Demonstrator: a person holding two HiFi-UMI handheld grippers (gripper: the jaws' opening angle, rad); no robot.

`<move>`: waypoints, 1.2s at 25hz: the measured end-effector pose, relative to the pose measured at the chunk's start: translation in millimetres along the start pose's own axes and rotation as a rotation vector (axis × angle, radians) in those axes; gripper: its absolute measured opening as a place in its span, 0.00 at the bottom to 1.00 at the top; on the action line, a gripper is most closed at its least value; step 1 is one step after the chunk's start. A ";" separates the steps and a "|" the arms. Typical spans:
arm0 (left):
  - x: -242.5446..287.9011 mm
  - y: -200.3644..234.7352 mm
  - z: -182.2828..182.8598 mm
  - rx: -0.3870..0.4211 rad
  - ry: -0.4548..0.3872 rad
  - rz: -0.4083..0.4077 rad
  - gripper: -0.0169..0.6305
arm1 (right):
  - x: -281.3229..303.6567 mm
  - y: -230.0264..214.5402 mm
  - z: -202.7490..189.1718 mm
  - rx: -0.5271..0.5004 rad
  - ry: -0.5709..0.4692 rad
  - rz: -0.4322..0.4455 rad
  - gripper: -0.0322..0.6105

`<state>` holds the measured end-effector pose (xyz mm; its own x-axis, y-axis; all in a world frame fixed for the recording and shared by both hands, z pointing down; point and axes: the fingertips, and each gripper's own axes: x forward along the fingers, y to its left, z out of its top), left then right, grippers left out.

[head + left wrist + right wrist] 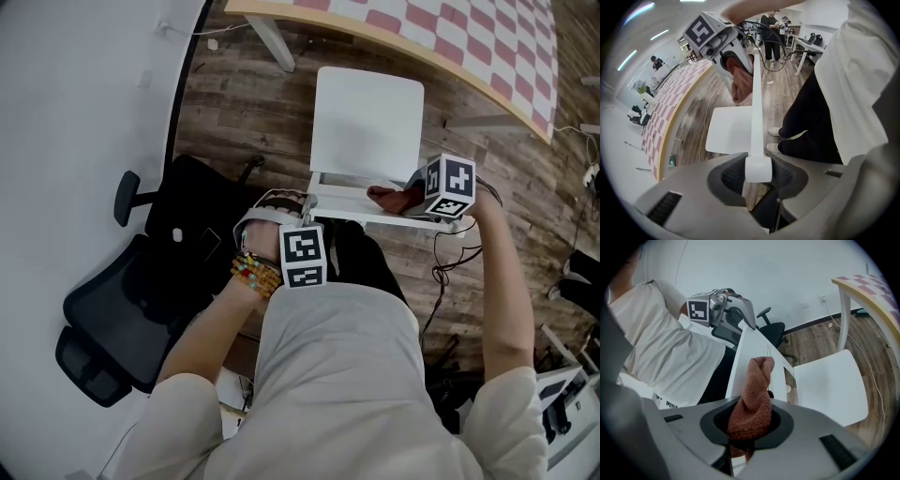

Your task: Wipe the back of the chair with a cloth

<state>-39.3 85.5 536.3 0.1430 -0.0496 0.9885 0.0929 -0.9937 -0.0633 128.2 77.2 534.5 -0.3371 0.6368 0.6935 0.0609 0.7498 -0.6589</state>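
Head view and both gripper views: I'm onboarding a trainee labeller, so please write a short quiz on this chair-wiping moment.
1. Multiple choice: which gripper holds the reddish-brown cloth? A the left, B the right, C neither.
2. True or false: the left gripper is clamped on one end of the white chair's backrest.
3. Fill in: the table top has a red-and-white ____ pattern.
Key: 1 B, the right gripper is shut on it. 2 True. 3 Checked.
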 end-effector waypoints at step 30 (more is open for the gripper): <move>-0.1 0.7 0.8 0.002 -0.015 -0.025 0.26 | 36.3 -50.8 -73.4 0.060 0.084 -0.085 0.17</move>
<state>-38.4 84.9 536.1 0.1552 -0.0234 0.9876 0.0982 -0.9944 -0.0390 181.8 75.5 614.5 -0.2590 0.5858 0.7679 -0.0222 0.7912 -0.6111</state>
